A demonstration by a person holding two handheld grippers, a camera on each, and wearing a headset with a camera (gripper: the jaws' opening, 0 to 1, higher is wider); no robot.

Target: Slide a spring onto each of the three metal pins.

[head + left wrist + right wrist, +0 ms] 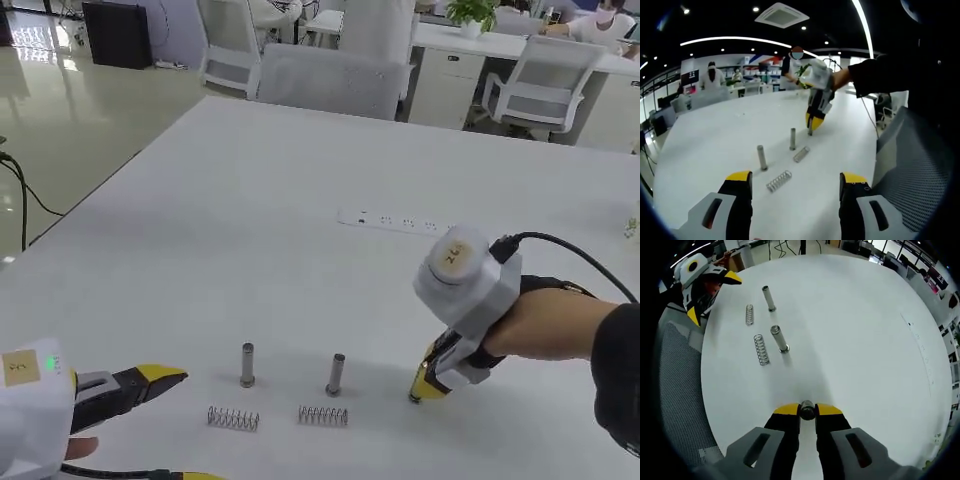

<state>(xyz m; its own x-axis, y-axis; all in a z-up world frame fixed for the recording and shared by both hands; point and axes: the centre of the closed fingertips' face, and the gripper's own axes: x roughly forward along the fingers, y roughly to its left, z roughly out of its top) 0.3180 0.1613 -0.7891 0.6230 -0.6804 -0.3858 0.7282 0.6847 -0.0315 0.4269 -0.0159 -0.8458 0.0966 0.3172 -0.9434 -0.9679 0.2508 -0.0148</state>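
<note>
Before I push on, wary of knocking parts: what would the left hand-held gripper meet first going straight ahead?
Likely the nearest spring, lying just ahead in line with its open jaws, though depth is unclear.

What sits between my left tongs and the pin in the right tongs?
In the head view, two bare pins stand there, the left pin and middle pin, with the left spring and right spring lying flat near their bases.

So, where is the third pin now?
In the right gripper view, the third pin is clamped in the right gripper; the middle pin stands nearest, on the person's left.
</note>
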